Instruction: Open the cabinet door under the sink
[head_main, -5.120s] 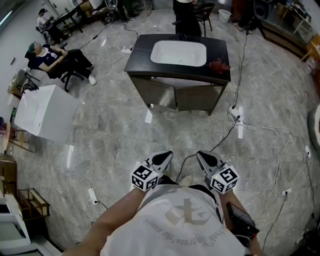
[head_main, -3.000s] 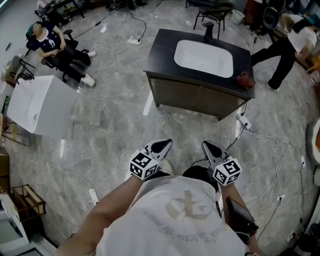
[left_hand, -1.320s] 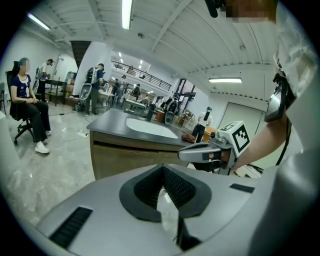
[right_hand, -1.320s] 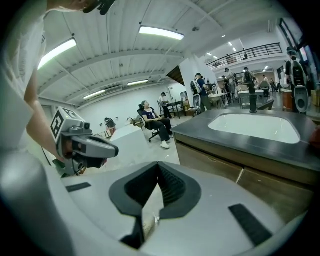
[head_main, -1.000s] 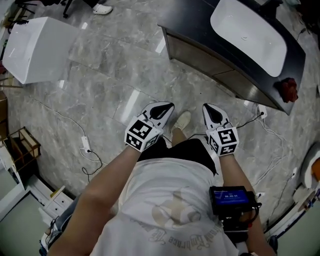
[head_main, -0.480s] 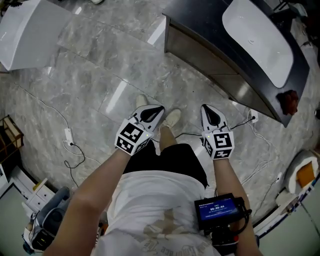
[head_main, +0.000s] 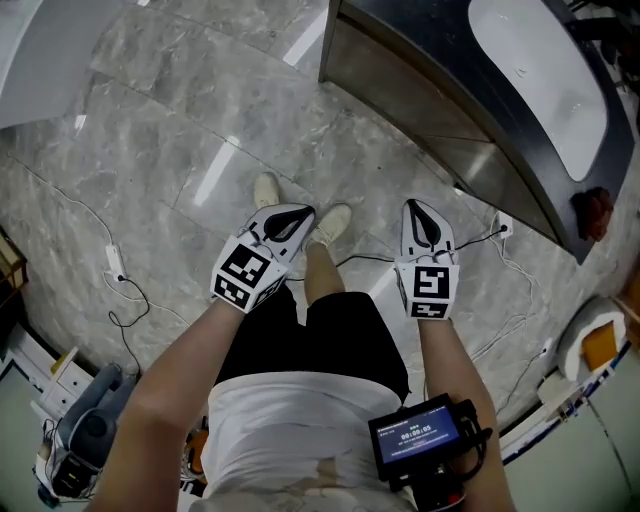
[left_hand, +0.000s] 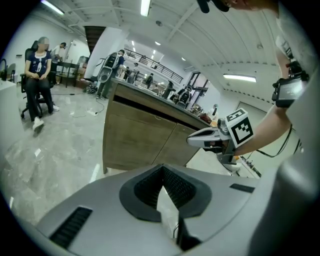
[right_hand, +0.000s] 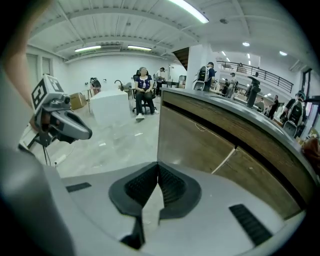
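While the jaws of the left gripper (left_hand: 162, 169) and the right gripper (right_hand: 157, 166) are each pressed together with nothing between them, we see both at mid-frame in the head view, side by side and apart. The cabinet door (head_main: 400, 88) lies flush and shut at the upper right of that view, under the dark counter (head_main: 400, 25) and white sink (head_main: 540, 80), well apart from both grippers. A red object (head_main: 597, 212) sits at the counter's right end. Cables (head_main: 120, 300) trail over the marble floor (head_main: 180, 130).
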